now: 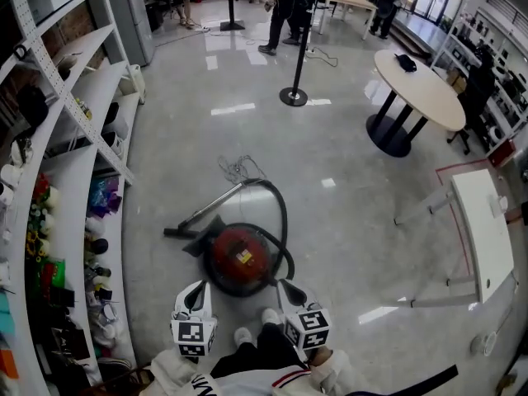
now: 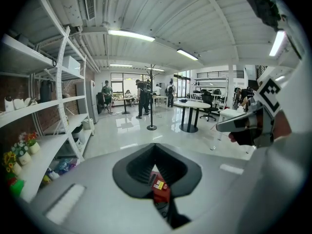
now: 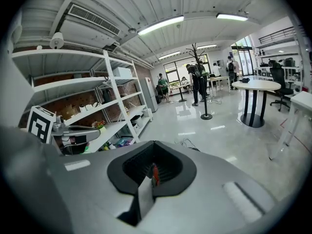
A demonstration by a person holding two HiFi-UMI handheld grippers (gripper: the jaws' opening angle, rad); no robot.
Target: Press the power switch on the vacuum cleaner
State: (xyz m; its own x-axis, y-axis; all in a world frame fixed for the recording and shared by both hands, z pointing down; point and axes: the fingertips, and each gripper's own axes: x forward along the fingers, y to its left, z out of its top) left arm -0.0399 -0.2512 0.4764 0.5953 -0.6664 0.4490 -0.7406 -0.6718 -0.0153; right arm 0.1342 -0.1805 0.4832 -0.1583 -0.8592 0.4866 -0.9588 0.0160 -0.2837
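The vacuum cleaner (image 1: 241, 258) has a smooth red plastic shell, the floor (image 1: 330, 139) a glossy polish.

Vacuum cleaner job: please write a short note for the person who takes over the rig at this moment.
Left tongs: shut, empty.
Right tongs: shut, empty.
Both hang over the near side of the vacuum, not touching it. It sits on the floor by the person's feet.
Done: nothing yet.
Left: lower one of the tongs and press the power switch, which I cannot pick out from here.
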